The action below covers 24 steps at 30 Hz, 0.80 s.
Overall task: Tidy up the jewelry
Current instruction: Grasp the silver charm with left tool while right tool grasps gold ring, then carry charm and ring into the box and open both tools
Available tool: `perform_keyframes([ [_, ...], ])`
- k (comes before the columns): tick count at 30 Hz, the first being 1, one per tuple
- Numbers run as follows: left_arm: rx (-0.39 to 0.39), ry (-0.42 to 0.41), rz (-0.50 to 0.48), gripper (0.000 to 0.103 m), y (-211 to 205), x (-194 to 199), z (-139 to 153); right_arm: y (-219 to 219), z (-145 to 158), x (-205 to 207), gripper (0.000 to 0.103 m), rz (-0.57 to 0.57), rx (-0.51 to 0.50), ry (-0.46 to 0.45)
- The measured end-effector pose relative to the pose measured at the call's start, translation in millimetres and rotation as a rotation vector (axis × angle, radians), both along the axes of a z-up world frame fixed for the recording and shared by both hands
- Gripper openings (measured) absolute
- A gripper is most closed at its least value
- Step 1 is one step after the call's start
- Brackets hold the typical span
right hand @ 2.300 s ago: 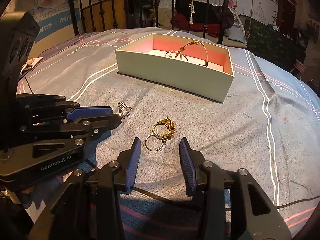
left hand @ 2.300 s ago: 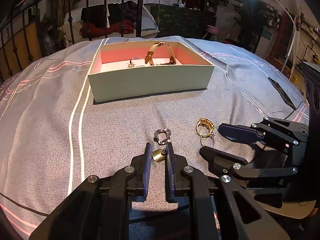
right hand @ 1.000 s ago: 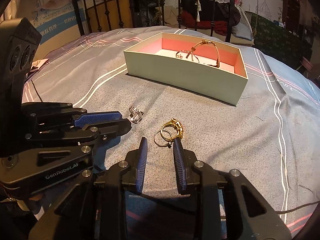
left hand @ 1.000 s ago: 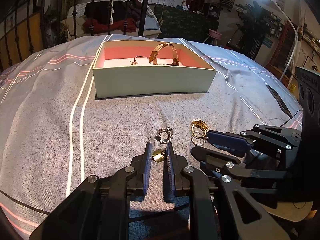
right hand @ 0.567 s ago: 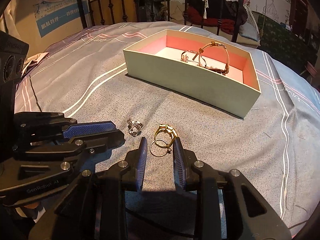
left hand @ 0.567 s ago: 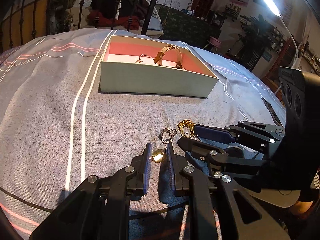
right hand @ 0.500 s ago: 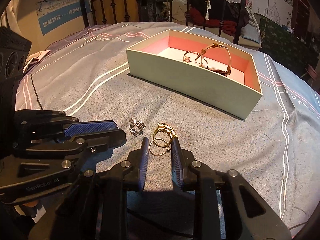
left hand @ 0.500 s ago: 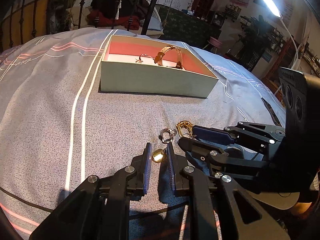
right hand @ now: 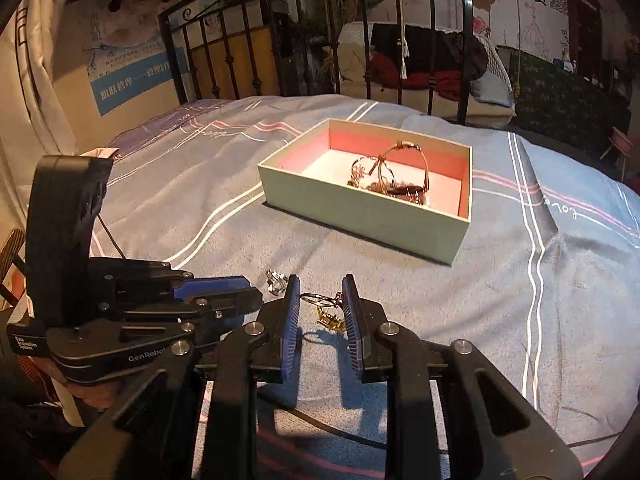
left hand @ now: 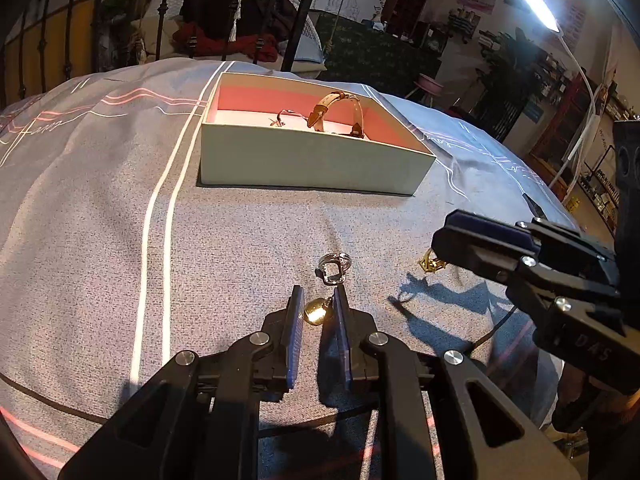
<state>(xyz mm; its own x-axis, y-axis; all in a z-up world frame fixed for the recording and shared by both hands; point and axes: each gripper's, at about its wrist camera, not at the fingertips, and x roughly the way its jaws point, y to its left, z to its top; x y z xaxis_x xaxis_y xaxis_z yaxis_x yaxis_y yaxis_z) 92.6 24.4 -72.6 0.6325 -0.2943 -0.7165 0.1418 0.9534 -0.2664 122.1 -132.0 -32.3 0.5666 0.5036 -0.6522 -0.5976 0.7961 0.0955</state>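
Jewelry is mid-pickup on a bed. The right gripper point(right hand: 320, 300), lifted, pinches gold rings point(right hand: 326, 312) between nearly closed jaws. The left gripper point(left hand: 316, 312) is narrowed around a gold charm point(left hand: 316, 314); whether it grips is unclear. A silver ring point(left hand: 334, 267) lies just ahead on the bedspread point(left hand: 100, 240). Keep the pinch firm, carry high over the box point(right hand: 360, 208) wall, then release inside. Open room lies between.

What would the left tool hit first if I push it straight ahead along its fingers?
Probably the small silver ring lying on the grey bedspread just beyond the left tool, which holds a small gold charm. The pale green box is farther back.
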Motion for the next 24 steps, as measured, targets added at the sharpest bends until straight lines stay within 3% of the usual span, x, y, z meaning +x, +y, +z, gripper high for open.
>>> perform_keyframes([
  [8, 0.011, -0.002, -0.001, 0.015, 0, 0, 0, -10, 5, -8, 0.022, -0.006, 0.049, -0.014],
  [9, 0.011, -0.002, -0.001, 0.015, 0, 0, 0, -9, 3, -5, 0.022, -0.001, 0.03, -0.001],
  [11, 0.015, -0.002, -0.001, 0.015, -1, 0, 0, 3, -13, -3, 0.022, -0.002, -0.155, 0.011],
  [12, 0.016, -0.002, -0.001, 0.015, -1, 0, 0, 4, -20, -5, 0.022, 0.009, -0.193, 0.008],
  [16, 0.019, -0.001, -0.001, 0.015, -1, 0, 0, -13, -23, -11, 0.022, -0.004, -0.086, 0.037],
  [24, 0.056, -0.022, -0.01, 0.015, -6, 11, 17, -28, 0, -1, 0.022, -0.054, -0.025, -0.006],
])
